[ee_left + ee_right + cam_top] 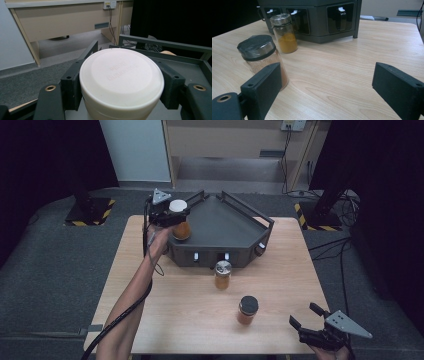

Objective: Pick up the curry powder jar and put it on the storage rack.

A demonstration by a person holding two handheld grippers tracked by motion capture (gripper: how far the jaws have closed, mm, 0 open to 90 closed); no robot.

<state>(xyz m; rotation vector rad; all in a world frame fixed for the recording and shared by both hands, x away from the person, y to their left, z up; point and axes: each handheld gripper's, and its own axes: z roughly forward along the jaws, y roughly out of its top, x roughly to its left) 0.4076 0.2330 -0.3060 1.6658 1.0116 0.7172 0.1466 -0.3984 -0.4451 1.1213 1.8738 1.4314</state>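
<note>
the left gripper [172, 216] has its jaws clamped on the white lid of a jar [180, 223] with orange contents, held over the front left corner of the dark grey tray rack [235, 222] at the far side of the counter [280, 285]. the right gripper [311, 321] rests low at the counter's near right edge, jaws apart and holding nothing. a silver-lidded jar [222, 274] stands just before the rack; a black-lidded jar [247, 309] stands nearer, left of the right gripper.
</note>
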